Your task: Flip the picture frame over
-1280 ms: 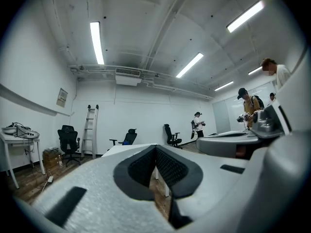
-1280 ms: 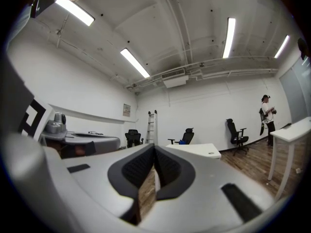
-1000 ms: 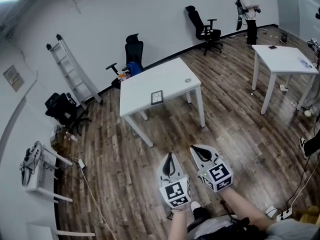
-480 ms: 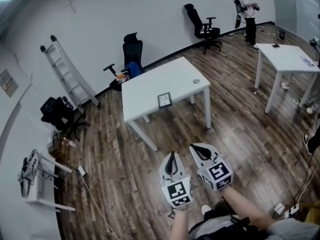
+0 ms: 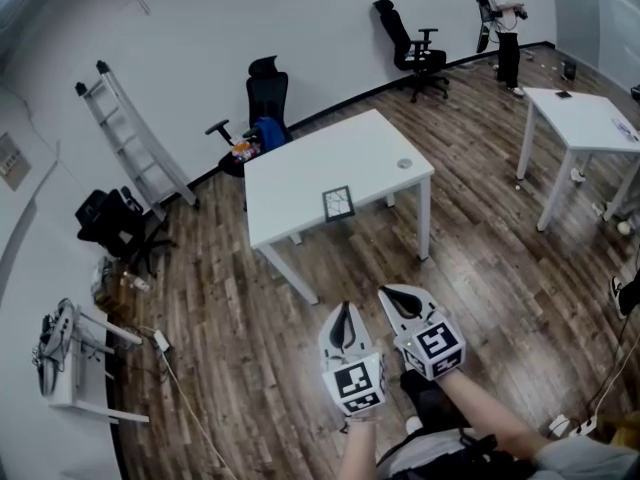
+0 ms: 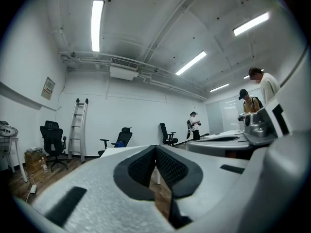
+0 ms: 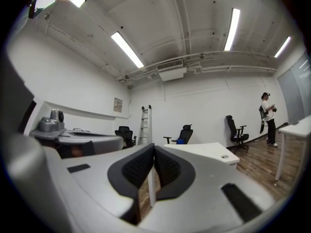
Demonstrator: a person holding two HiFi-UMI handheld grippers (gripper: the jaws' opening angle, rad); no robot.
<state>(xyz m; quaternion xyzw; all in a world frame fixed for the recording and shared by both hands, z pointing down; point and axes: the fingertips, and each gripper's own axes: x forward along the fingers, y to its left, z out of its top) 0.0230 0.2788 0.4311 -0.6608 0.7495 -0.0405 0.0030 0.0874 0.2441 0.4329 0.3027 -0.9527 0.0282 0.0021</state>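
Closer than a second before, the white table [image 5: 295, 178] had drawn nearer, with the picture frame [image 5: 338, 203] lying flat by its front edge. The left gripper [image 5: 344, 318] and right gripper [image 5: 395, 303] were both closed and empty, well short of it. The approach looked best finished squarely, opening the jaws before arrival and pinching the frame's near rim — it sat close to the drop. Bare floor lay between; the second table [image 5: 585, 118] stood well apart.

Sparse office-like workroom, white desks [image 5: 300, 183], black swivel chairs [image 5: 266, 90], ladder [image 5: 137, 140] leaning on white wall [image 5: 200, 23], wood-plank floor [image 5: 250, 338], ceiling strip lights [image 6: 97, 25].
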